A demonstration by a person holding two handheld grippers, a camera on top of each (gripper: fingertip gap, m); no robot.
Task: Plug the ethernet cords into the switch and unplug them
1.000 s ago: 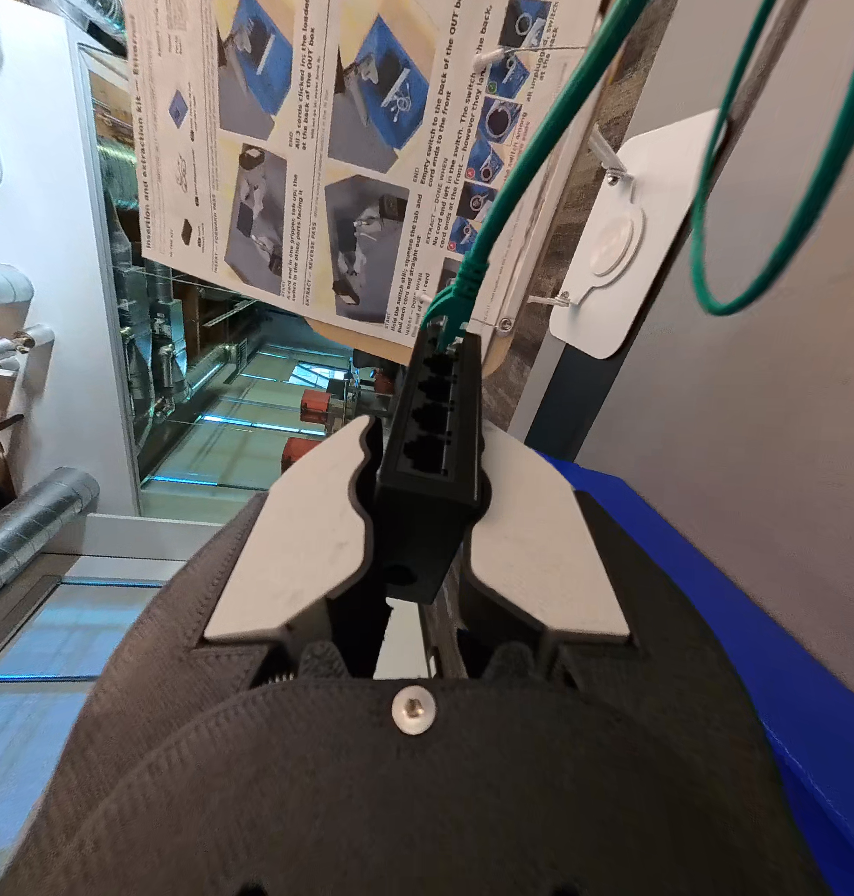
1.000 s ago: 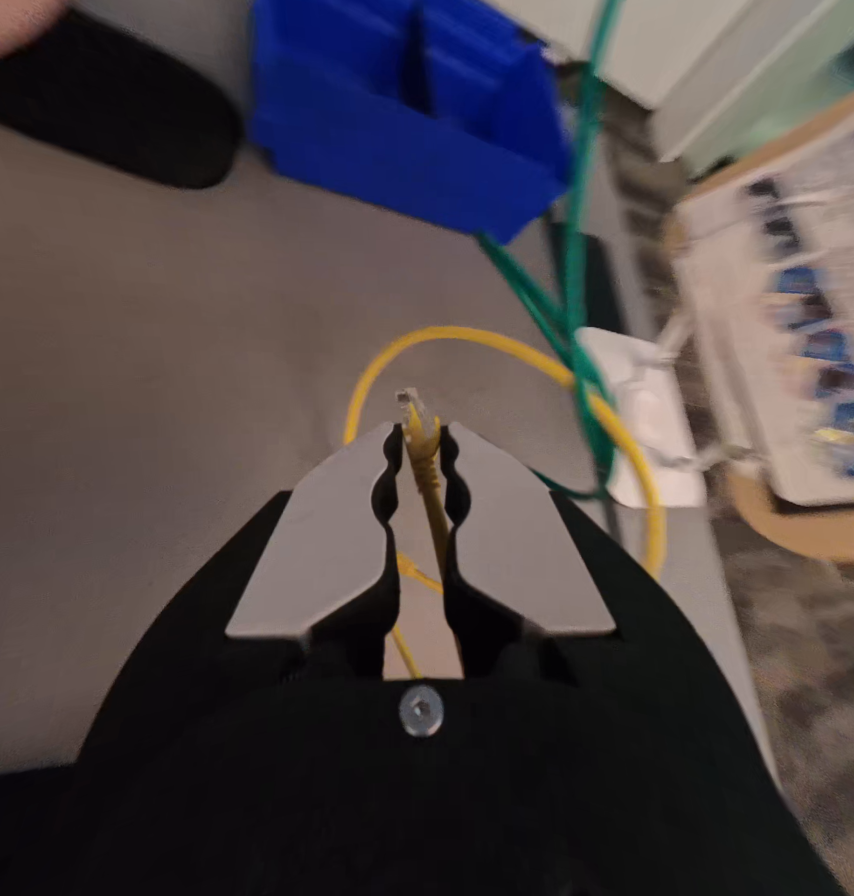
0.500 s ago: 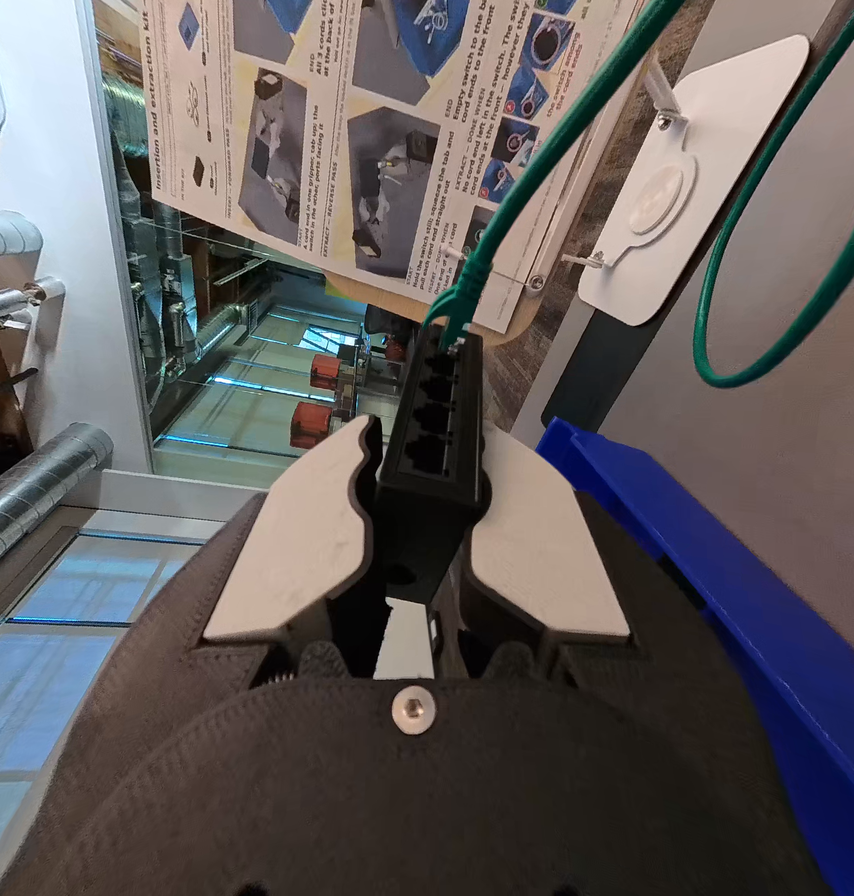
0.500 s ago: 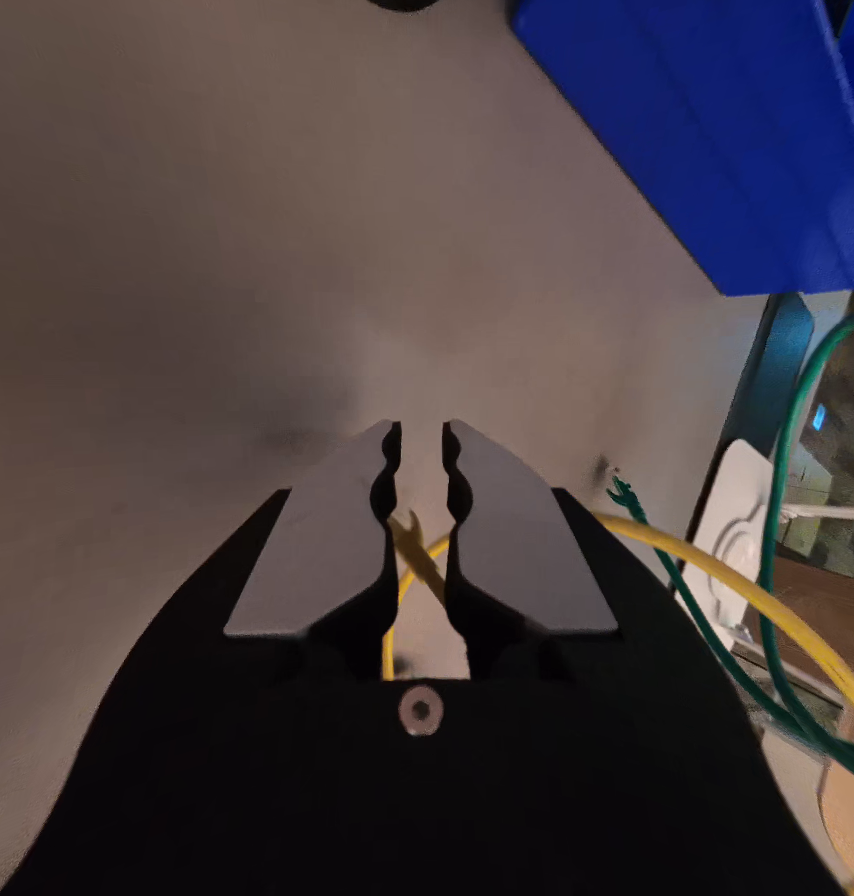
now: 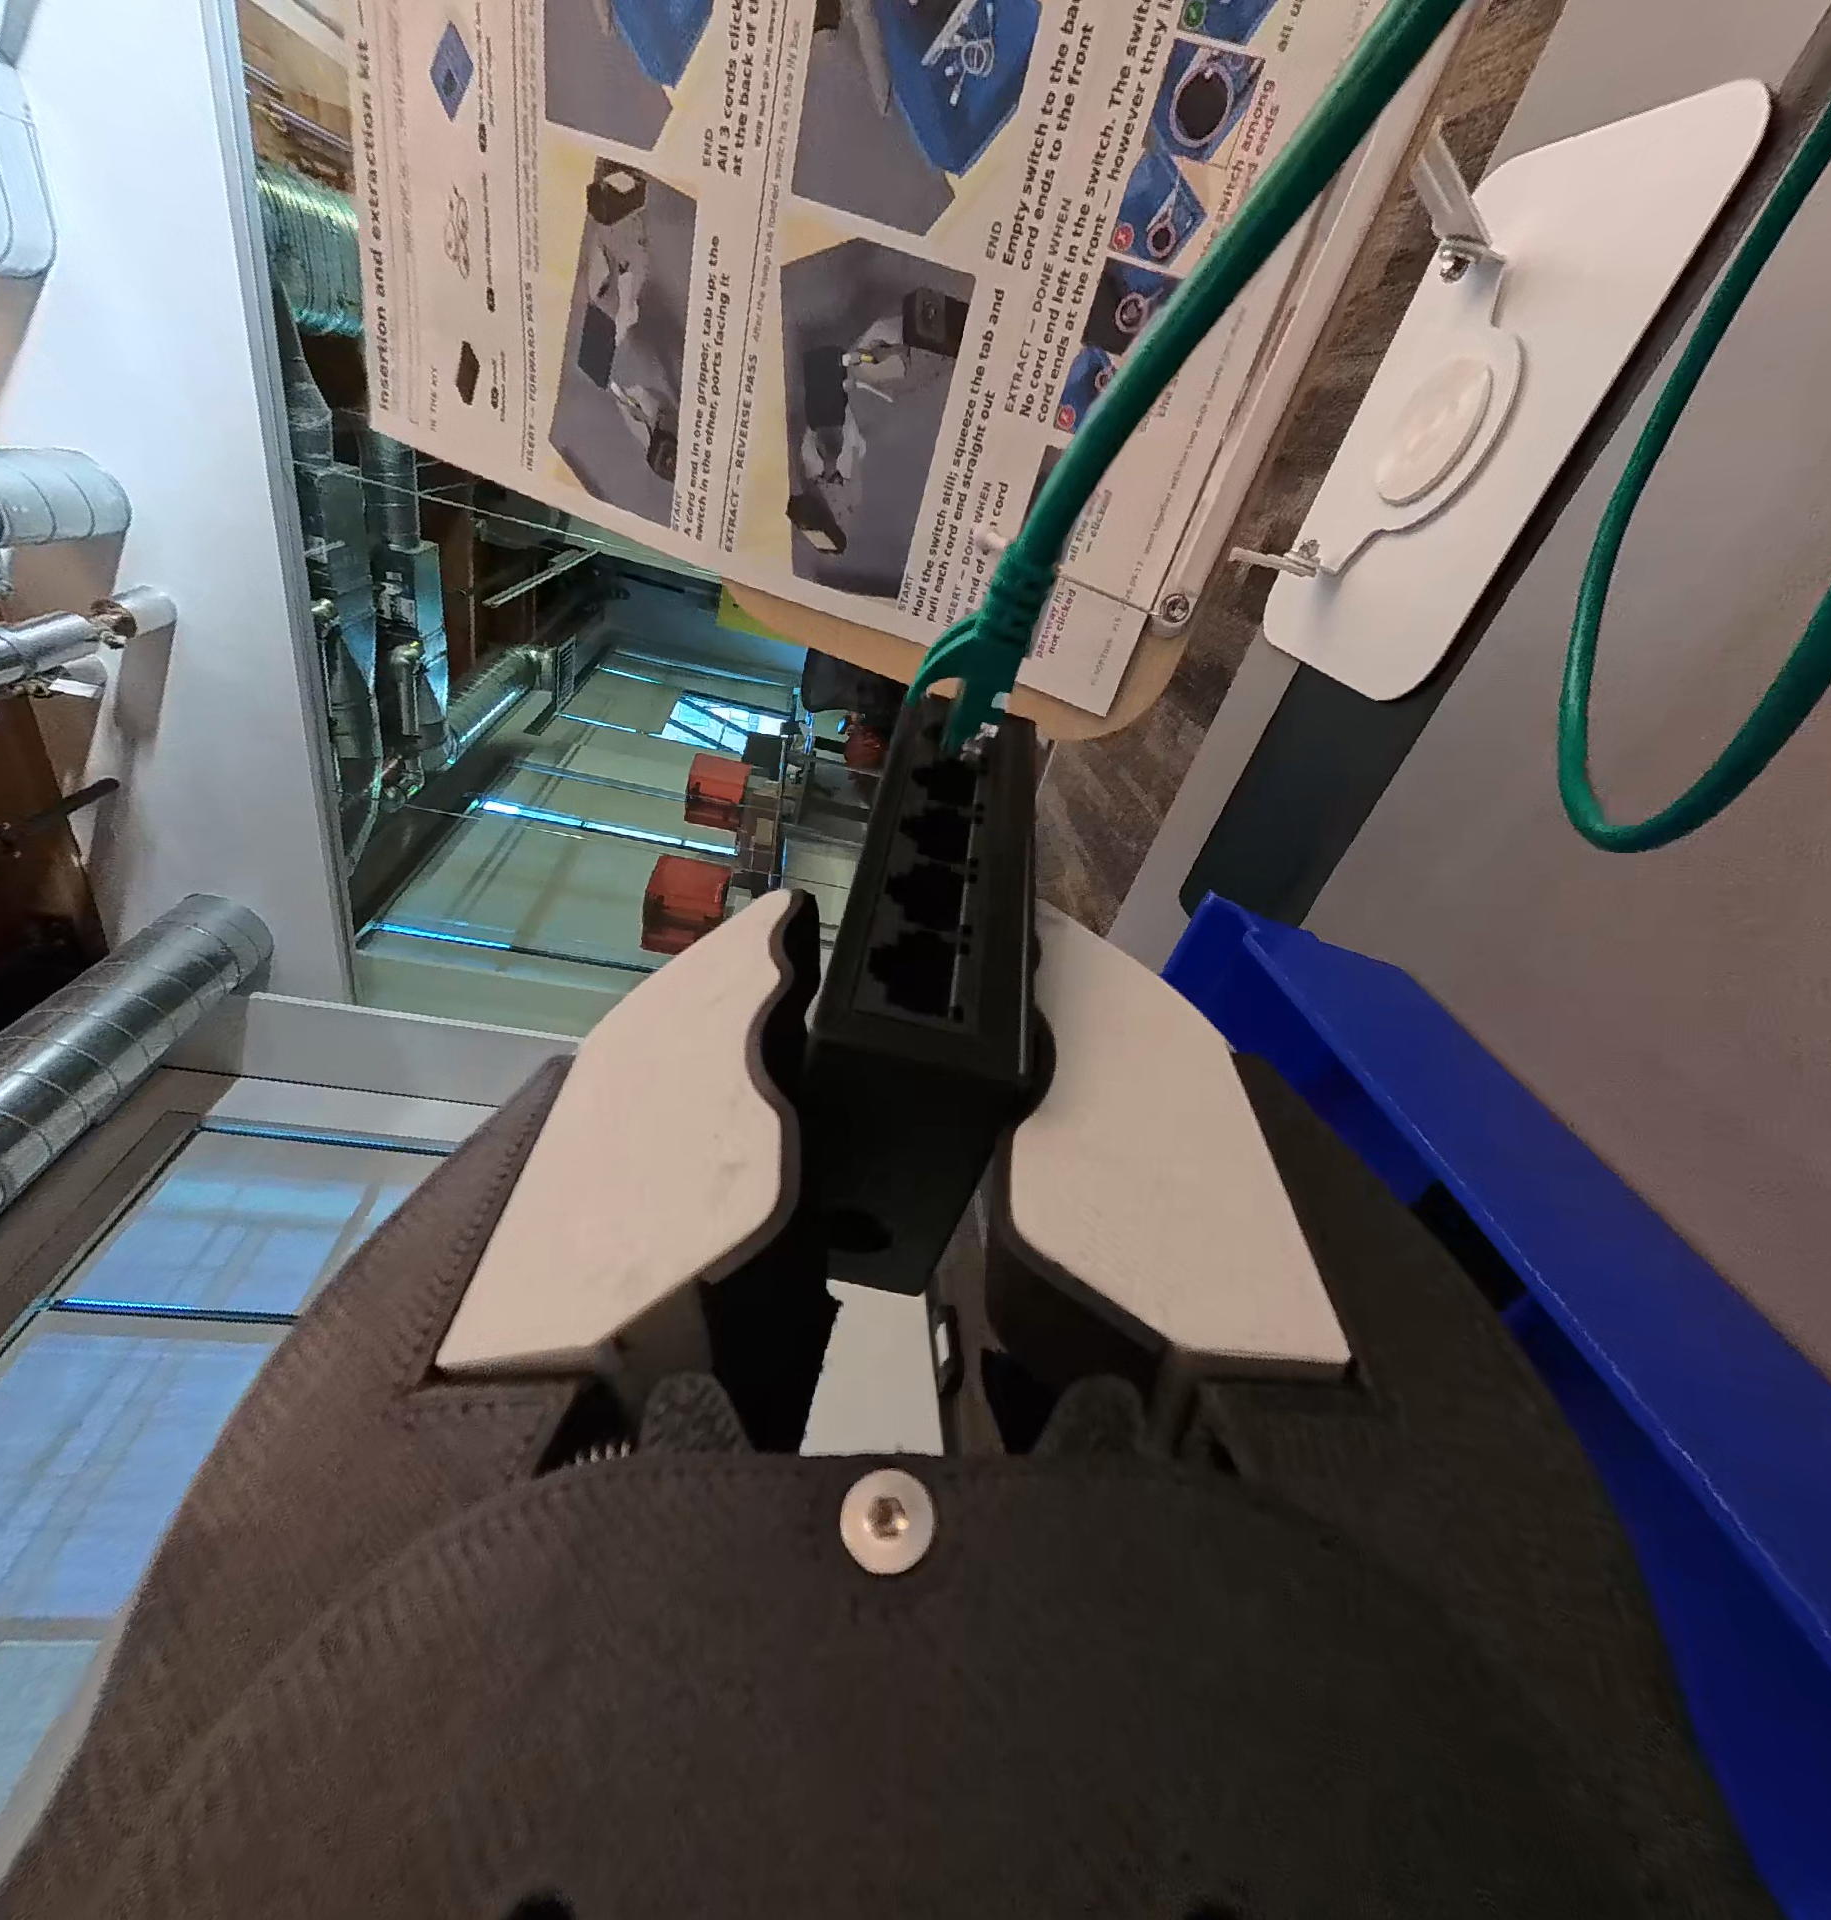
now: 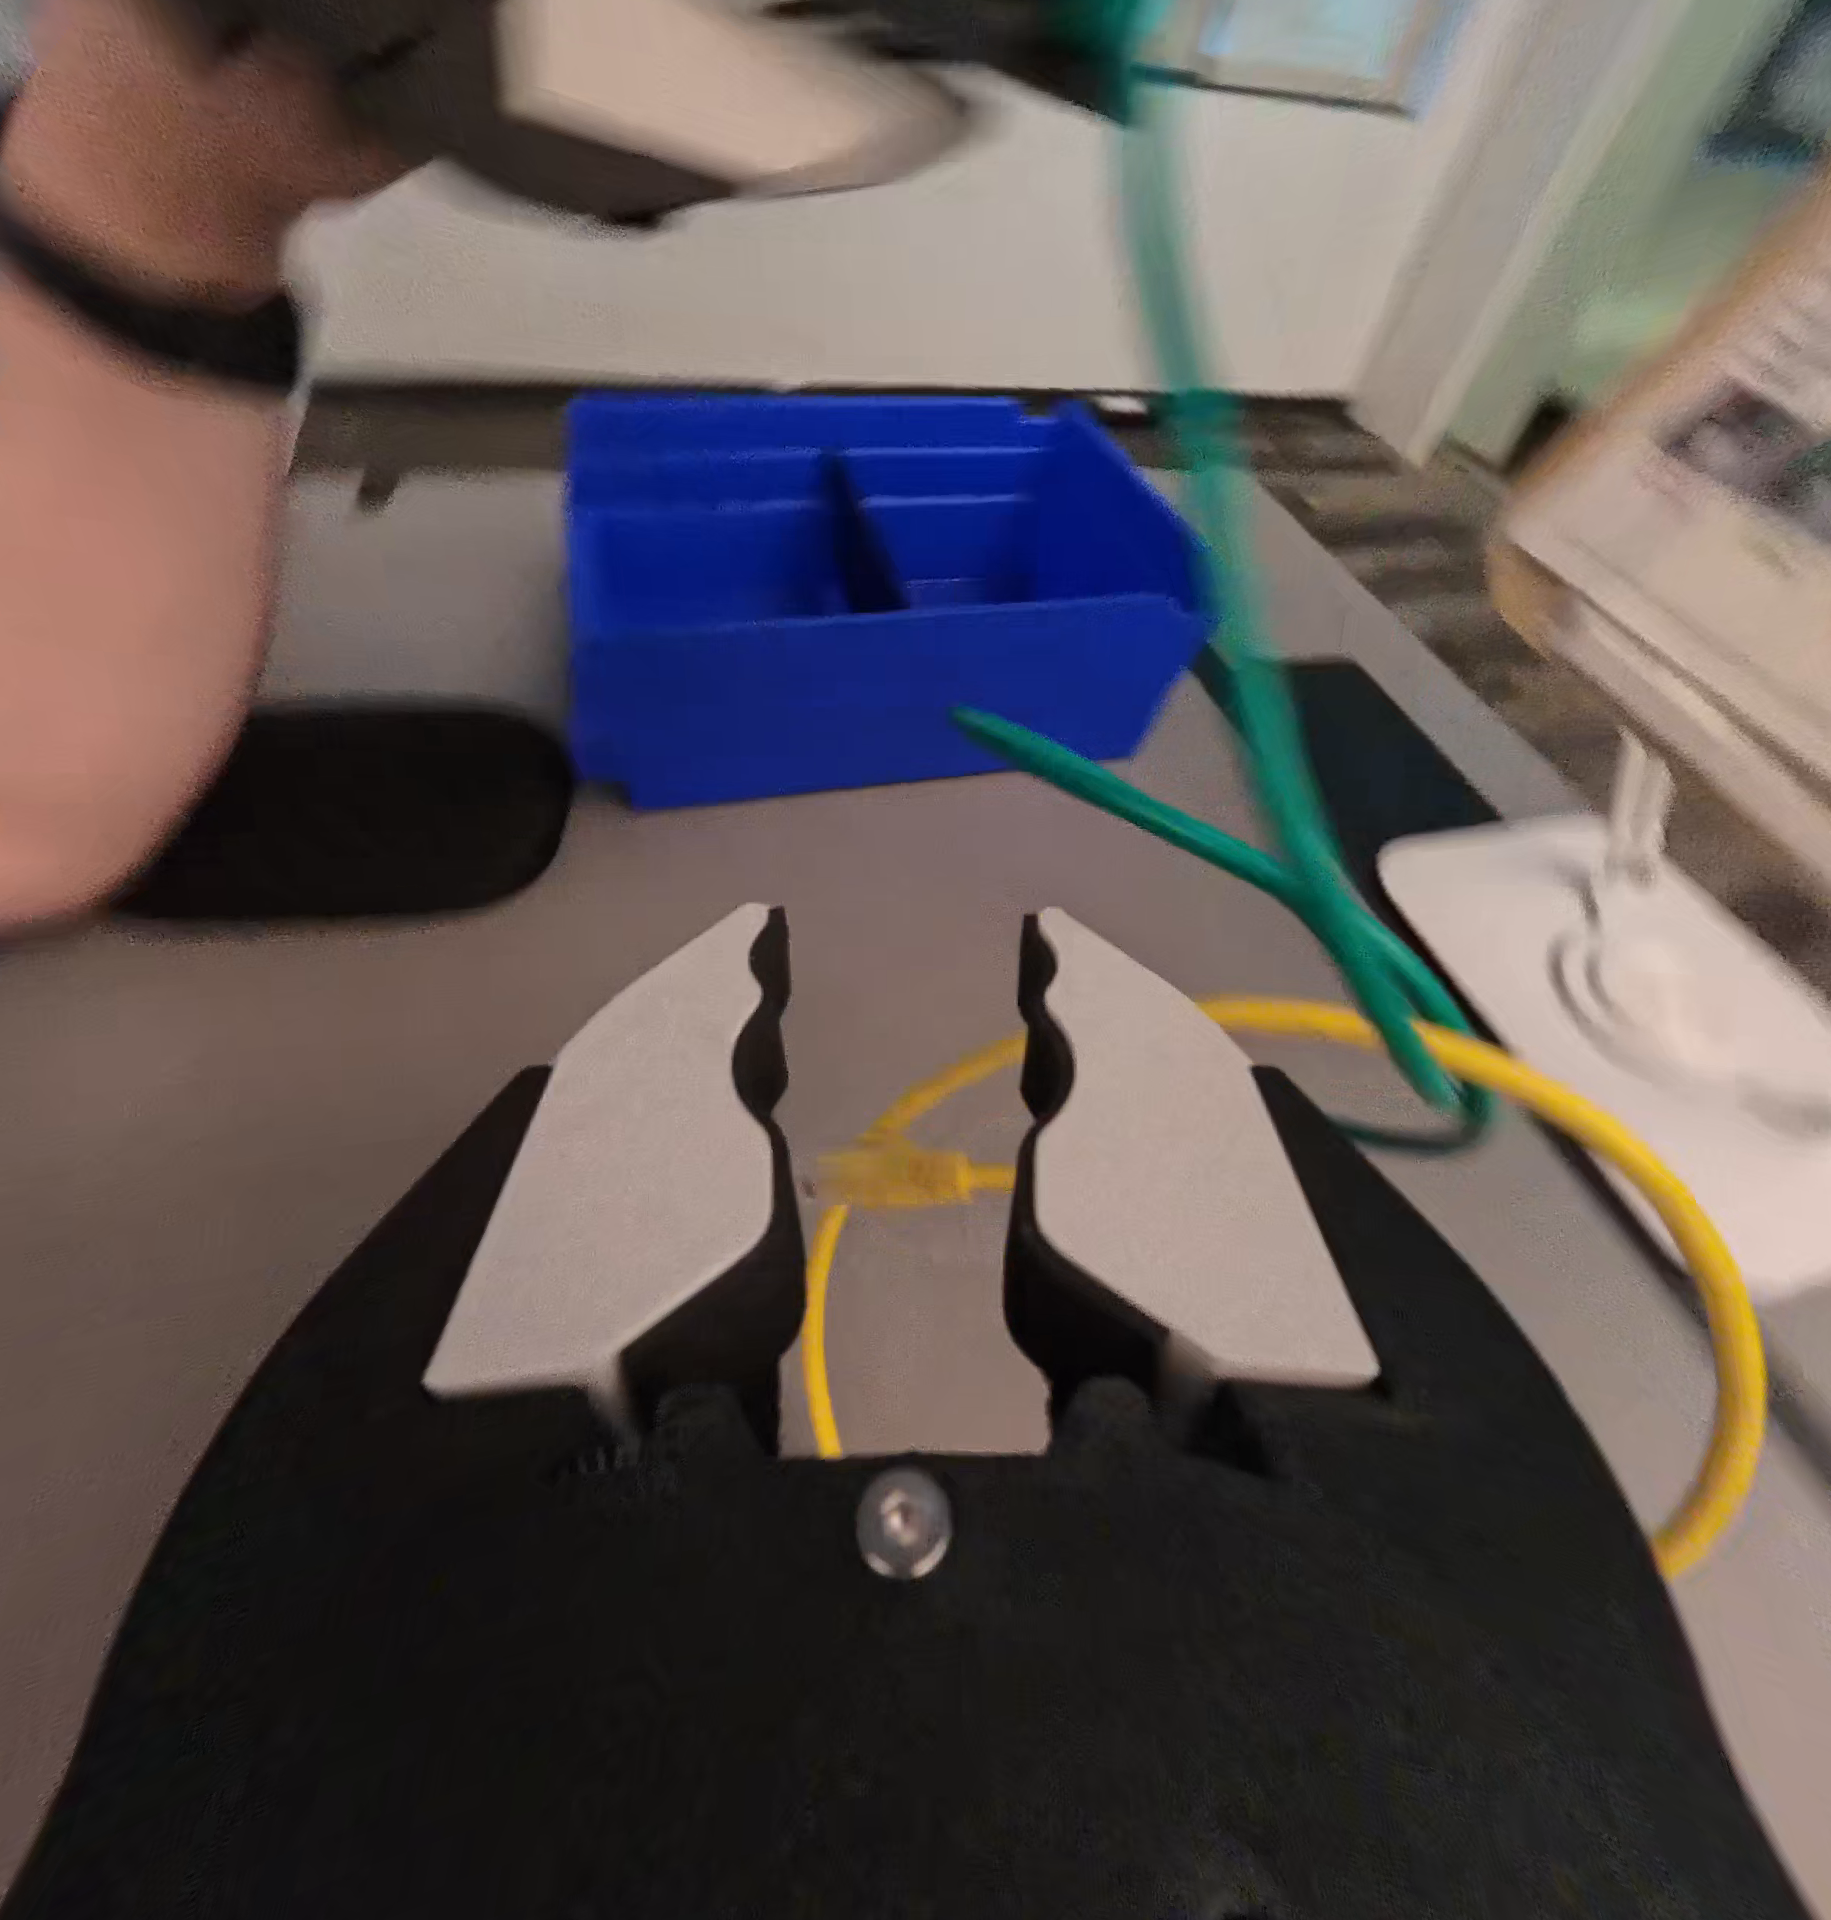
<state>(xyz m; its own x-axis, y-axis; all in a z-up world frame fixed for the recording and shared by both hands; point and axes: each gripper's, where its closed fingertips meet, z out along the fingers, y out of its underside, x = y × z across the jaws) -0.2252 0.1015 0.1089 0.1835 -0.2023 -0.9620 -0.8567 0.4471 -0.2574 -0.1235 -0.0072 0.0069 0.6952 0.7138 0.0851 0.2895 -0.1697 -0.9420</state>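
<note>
Since a second ago my right tongs (image 6: 900, 940) dropped the yellow cord (image 6: 1711, 1278), now gaping above the table | left tongs (image 5: 921, 945) tilted sideways, clamping black switch (image 5: 926, 977), green cord (image 5: 1150, 374) plugged in its far port | right view blurred.

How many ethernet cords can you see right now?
2. The green cord is plugged into the switch held by the left gripper; the yellow cord lies on the table. Others may be hidden.

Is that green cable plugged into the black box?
Plugged in: the green cable ends in the farthest port of the black box; the nearer ports look empty.
</note>
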